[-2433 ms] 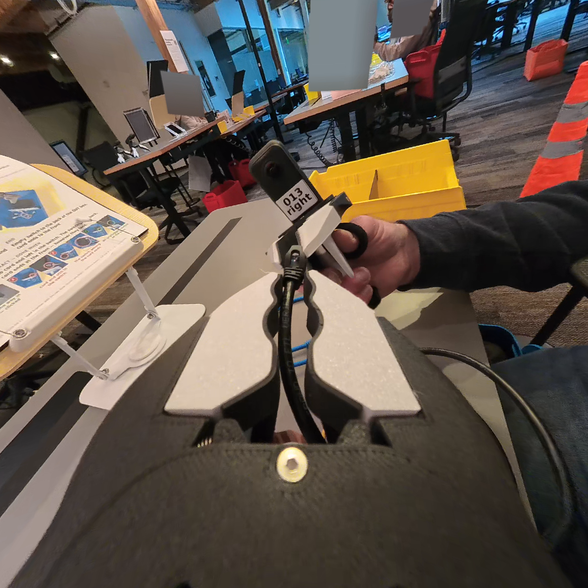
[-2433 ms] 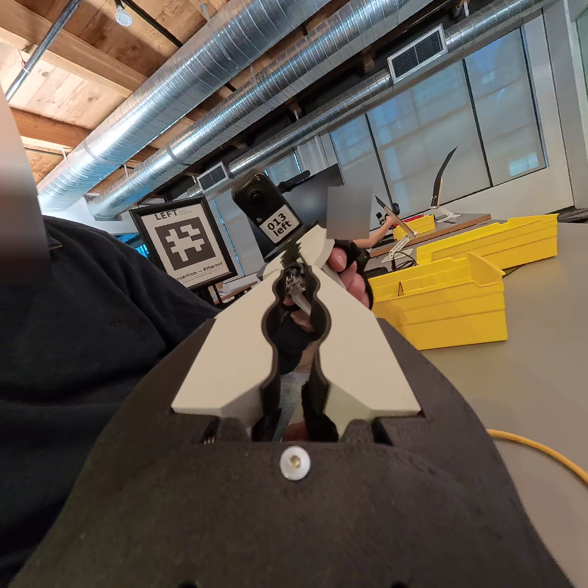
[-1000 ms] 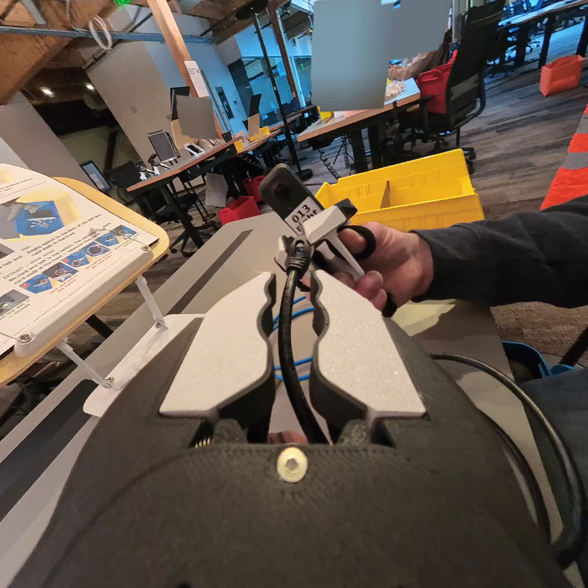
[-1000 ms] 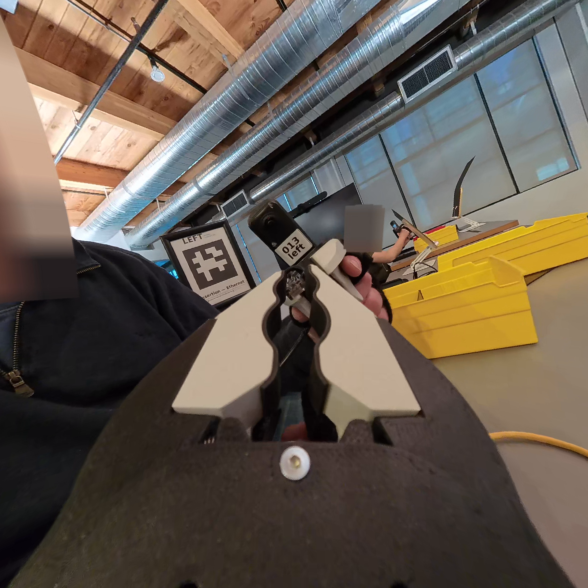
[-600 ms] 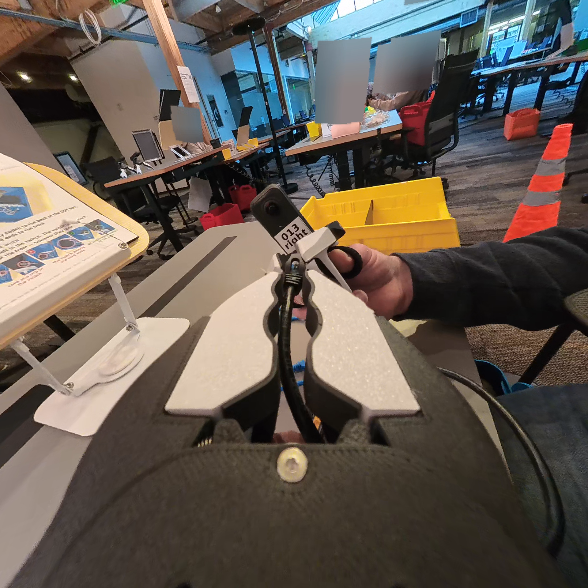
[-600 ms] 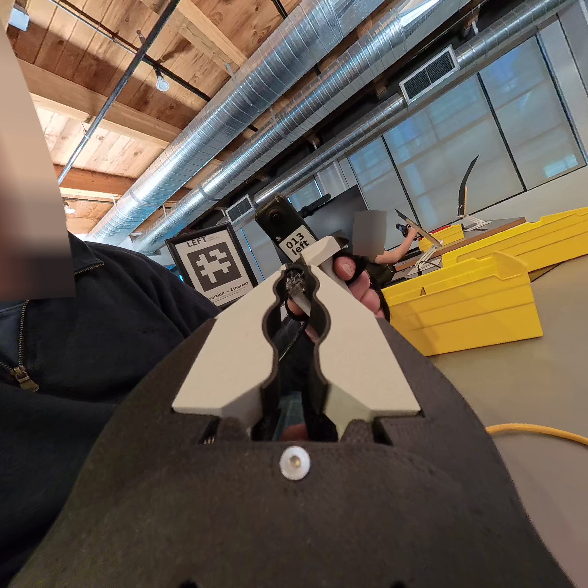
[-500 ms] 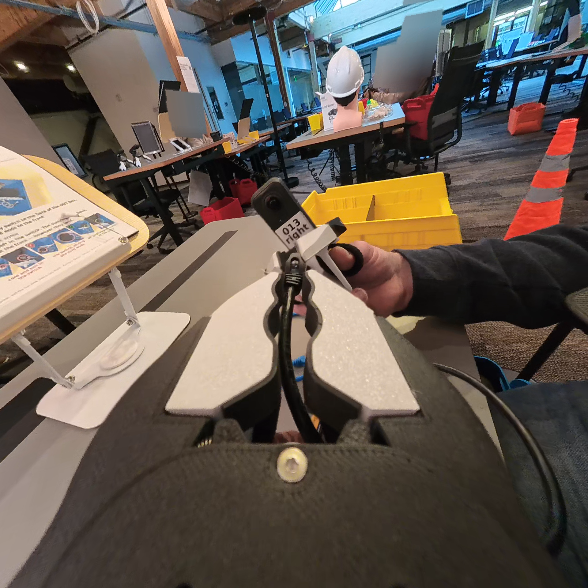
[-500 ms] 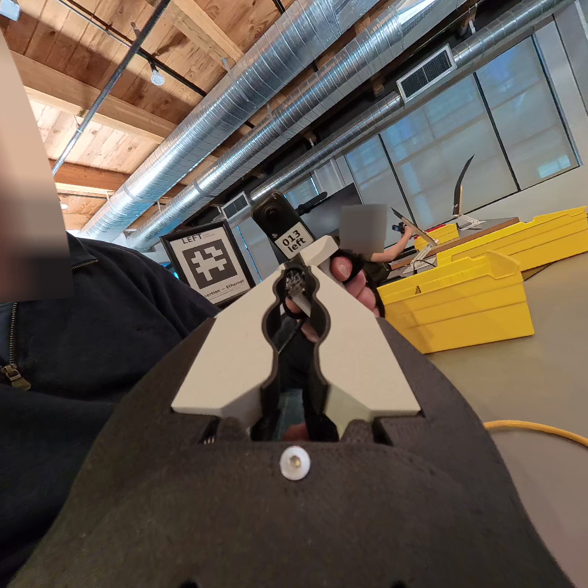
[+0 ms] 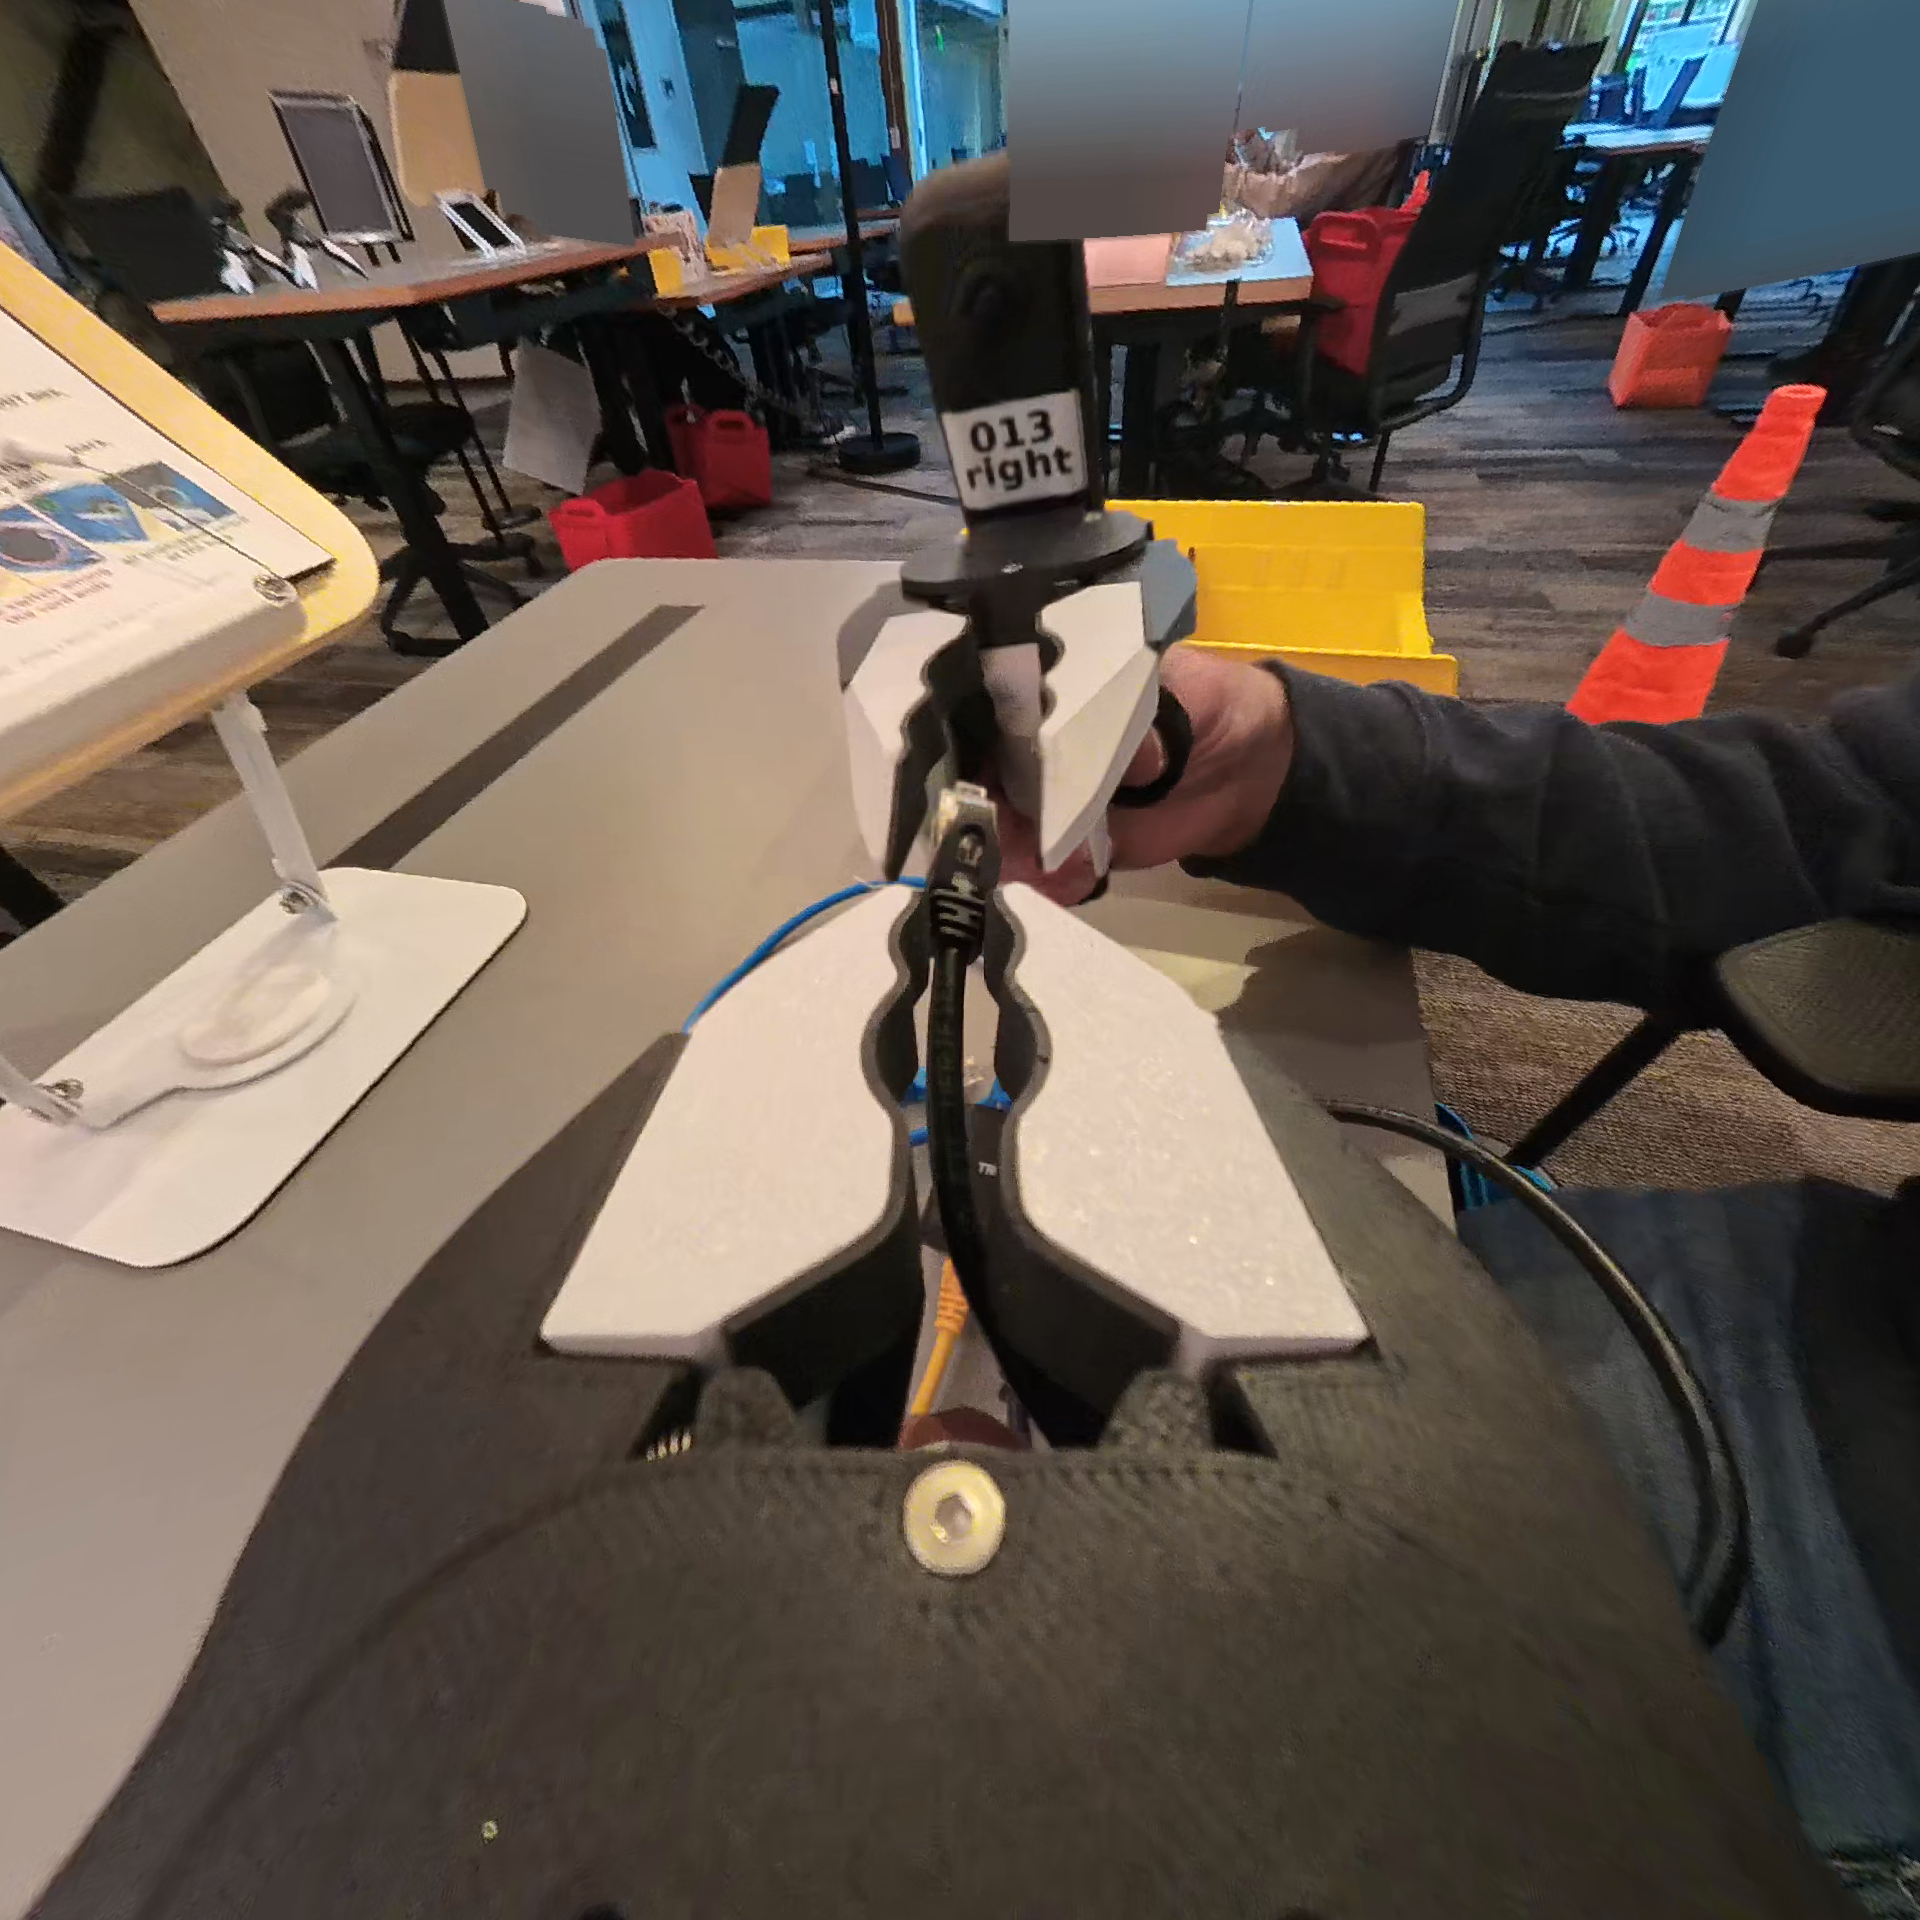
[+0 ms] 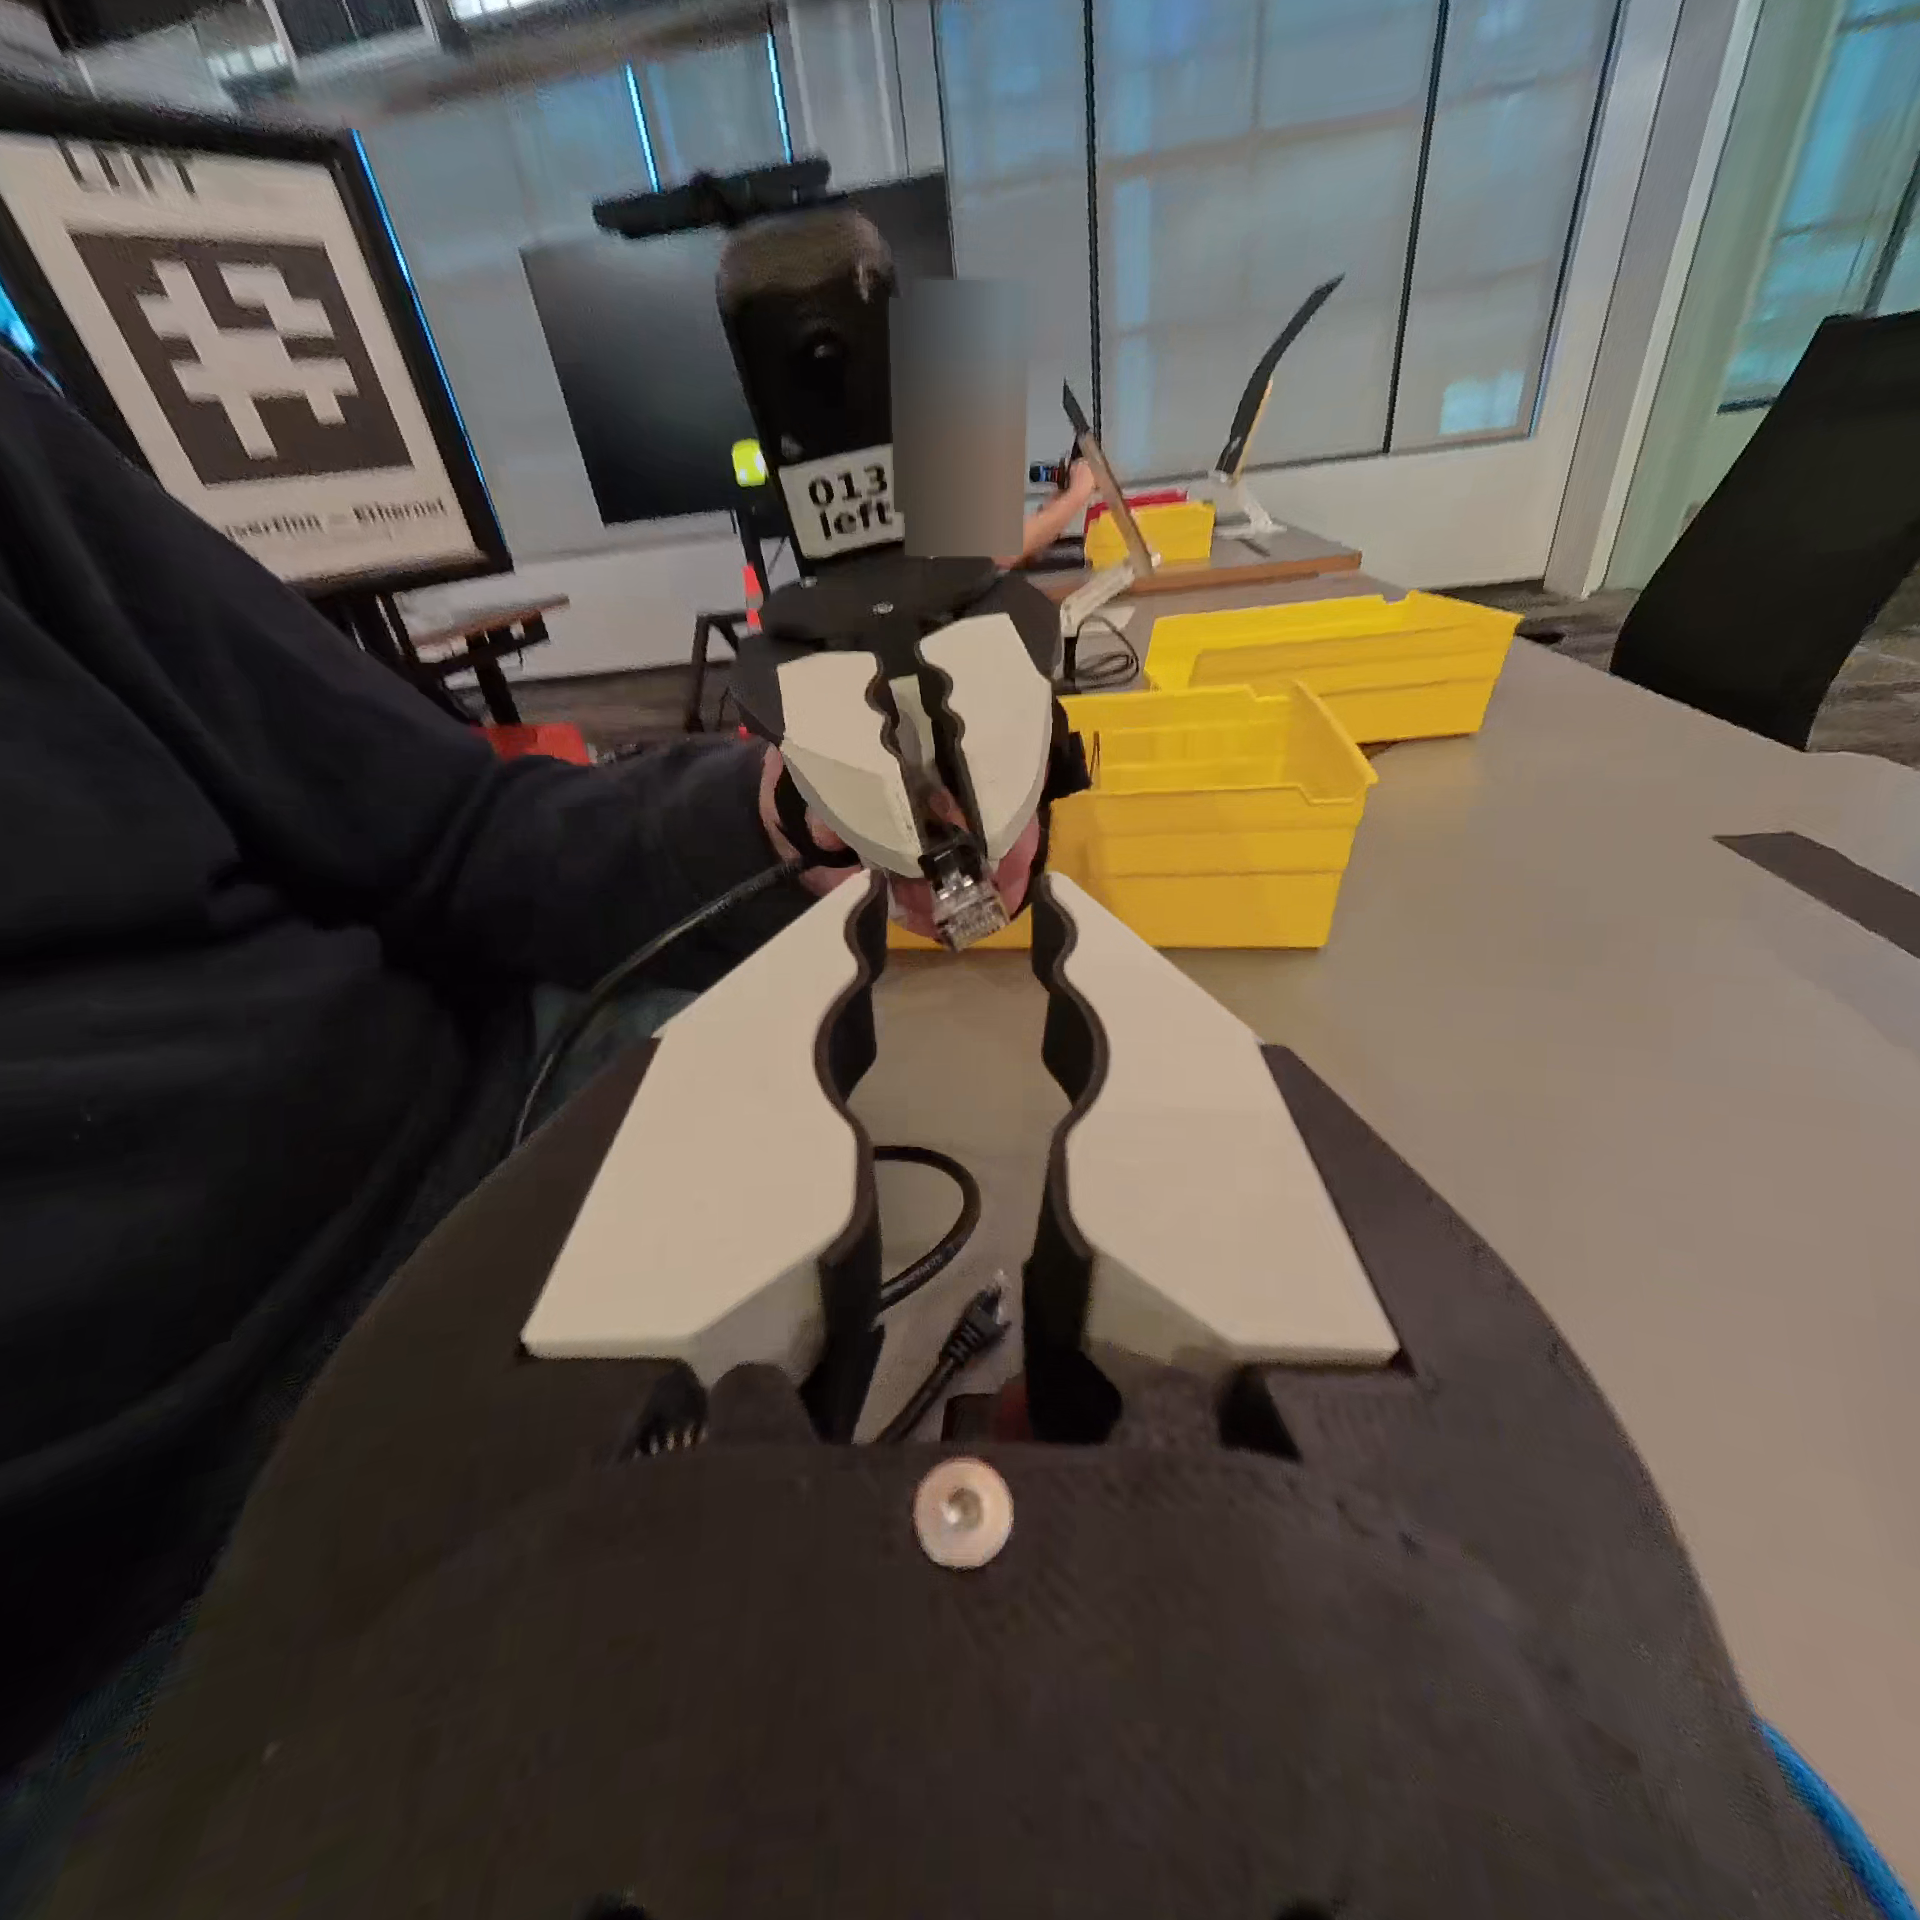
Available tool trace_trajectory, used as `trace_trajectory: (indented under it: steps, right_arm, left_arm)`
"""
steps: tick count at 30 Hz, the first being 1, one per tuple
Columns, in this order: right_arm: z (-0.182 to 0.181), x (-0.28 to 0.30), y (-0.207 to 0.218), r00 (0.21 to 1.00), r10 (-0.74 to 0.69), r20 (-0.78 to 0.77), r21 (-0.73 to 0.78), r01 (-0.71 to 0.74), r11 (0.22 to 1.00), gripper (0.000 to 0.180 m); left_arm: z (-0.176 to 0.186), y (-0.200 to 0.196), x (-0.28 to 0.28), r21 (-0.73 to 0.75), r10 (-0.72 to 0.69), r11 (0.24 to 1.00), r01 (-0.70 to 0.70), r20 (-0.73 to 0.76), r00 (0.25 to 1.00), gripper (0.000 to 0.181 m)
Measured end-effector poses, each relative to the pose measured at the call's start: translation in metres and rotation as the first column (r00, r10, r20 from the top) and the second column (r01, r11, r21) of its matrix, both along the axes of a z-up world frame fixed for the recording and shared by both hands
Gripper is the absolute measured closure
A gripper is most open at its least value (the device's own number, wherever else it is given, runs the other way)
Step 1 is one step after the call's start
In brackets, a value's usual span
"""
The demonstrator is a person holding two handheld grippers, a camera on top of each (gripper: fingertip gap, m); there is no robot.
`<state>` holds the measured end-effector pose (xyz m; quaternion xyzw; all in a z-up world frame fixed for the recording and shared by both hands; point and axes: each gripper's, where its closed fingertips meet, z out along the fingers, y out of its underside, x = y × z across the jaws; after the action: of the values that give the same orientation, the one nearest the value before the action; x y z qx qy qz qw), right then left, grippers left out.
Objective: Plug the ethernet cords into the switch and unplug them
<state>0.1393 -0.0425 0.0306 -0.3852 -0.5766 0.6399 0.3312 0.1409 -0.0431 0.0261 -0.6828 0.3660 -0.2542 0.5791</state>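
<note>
My left gripper (image 9: 958,914) is shut on a black ethernet cord (image 9: 951,1091), just behind its plug (image 9: 963,831), which sticks out past the fingertips. My right gripper (image 9: 982,852) faces it with its jaws apart around the plug's tip. In the right wrist view my right gripper (image 10: 956,904) is open. The left gripper (image 10: 951,857) is right in front of it and holds the plug (image 10: 961,899) toward me, level with my fingertips. The cord's slack (image 10: 644,956) runs back along the person's sleeve. No switch is in view.
On the grey table (image 9: 623,779) lie a blue cable (image 9: 790,935), an orange cable (image 9: 940,1340) and a second black plug (image 10: 971,1340). Yellow bins (image 10: 1216,821) stand on the table. An instruction board's white stand (image 9: 260,1029) is at the left. An orange cone (image 9: 1704,561) stands on the floor. My left and right fingertips are right by each other.
My right gripper was shut on the plug and has opened and let go of it. Both grippers have tilted down toward the table. My left gripper stays shut on the cord.
</note>
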Motion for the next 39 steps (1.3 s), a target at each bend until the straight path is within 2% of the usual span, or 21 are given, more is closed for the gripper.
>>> trace_trajectory:
  steps: [2, 7, 10, 12, 15, 19, 24, 39]
  right_arm:
    - [-0.005, -0.003, -0.004, 0.999, 0.027, 0.035, 0.025, -0.028, 0.999, 0.165]
    - [-0.006, -0.001, -0.007, 0.999, 0.043, 0.031, 0.029, -0.043, 0.999, 0.168]
    - [0.003, -0.001, -0.007, 0.997, 0.066, -0.039, -0.091, -0.07, 0.993, 0.168]
    - [0.013, 0.003, -0.004, 0.989, 0.076, -0.124, -0.201, -0.1, 0.974, 0.169]
    - [0.017, 0.005, -0.001, 0.978, 0.087, -0.192, -0.317, -0.145, 0.937, 0.169]
    - [0.02, 0.005, -0.002, 0.959, 0.114, -0.259, -0.43, -0.22, 0.876, 0.169]
    - [0.016, 0.005, -0.003, 0.958, 0.125, -0.258, -0.466, -0.236, 0.853, 0.169]
    - [0.011, 0.007, -0.005, 0.953, 0.167, -0.254, -0.512, -0.279, 0.812, 0.17]
  left_arm:
    - [-0.001, -0.001, 0.002, -0.015, -0.011, 1.0, 0.011, 0.003, 1.0, 0.171]
    - [0.0, -0.003, 0.004, -0.03, -0.036, 0.999, 0.037, 0.02, 0.999, 0.171]
    - [0.009, -0.004, 0.005, 0.003, -0.062, 0.998, 0.062, 0.065, 0.996, 0.167]
    - [0.005, -0.003, 0.005, -0.008, -0.064, 0.998, 0.065, 0.042, 0.997, 0.149]
    - [0.01, -0.001, 0.007, 0.043, -0.039, 0.998, 0.038, 0.039, 0.998, 0.147]
    - [0.014, 0.001, 0.012, 0.112, -0.028, 0.993, 0.022, 0.054, 0.998, 0.158]
    - [0.015, 0.002, 0.009, 0.187, 0.01, 0.982, -0.015, 0.024, 1.0, 0.167]
    - [0.01, 0.001, 0.009, 0.266, 0.053, 0.964, -0.026, -0.094, 0.994, 0.17]
